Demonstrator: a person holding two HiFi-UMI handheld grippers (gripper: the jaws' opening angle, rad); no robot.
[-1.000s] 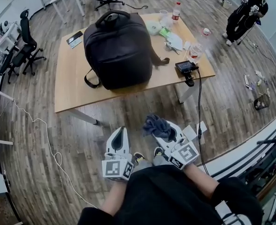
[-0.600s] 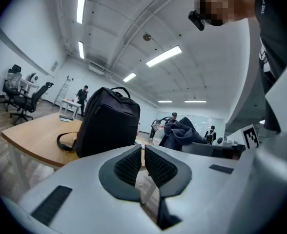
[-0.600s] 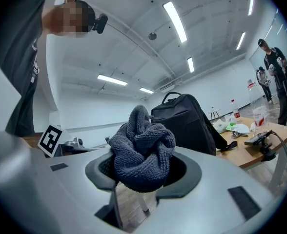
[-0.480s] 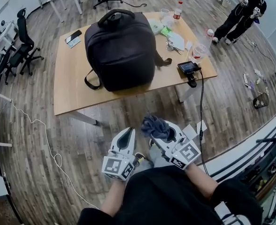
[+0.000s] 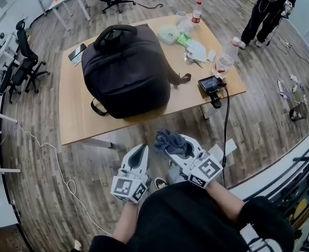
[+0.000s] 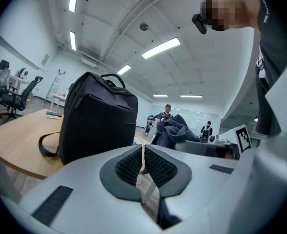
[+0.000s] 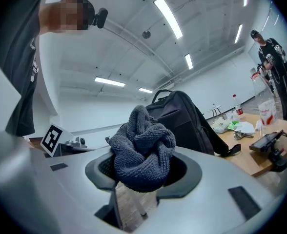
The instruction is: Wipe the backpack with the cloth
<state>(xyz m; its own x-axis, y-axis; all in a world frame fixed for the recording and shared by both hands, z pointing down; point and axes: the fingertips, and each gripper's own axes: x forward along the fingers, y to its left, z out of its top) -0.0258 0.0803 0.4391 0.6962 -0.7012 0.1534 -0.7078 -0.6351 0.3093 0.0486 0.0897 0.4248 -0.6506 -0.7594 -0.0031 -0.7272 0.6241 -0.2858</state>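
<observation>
Grey terry cloth [image 7: 142, 150], bunched into a ball, is pinched in the right claw [image 5: 182, 150]. The pads bite into it from both sides and the wad bulges up above them. The left claw [image 6: 142, 164] is pressed together, ribbed pads meeting, nothing caught between.

Both claws hang side by side over the wooden floor [image 5: 49, 156], just in front of the person's dark top and short of the desk's near edge. On the desk [image 5: 75, 117] stands the black backpack [image 5: 125, 70], carry handle on top, with a strap loop trailing from its base at either side. Cloth and backpack are well apart.

To the backpack's right lie a bottle [image 5: 197, 12] and some small clutter. A small screen device [image 5: 209, 83] sits at the near right corner, its cable dropping to the floor. Another person [image 5: 265, 9] stands beyond the desk.
</observation>
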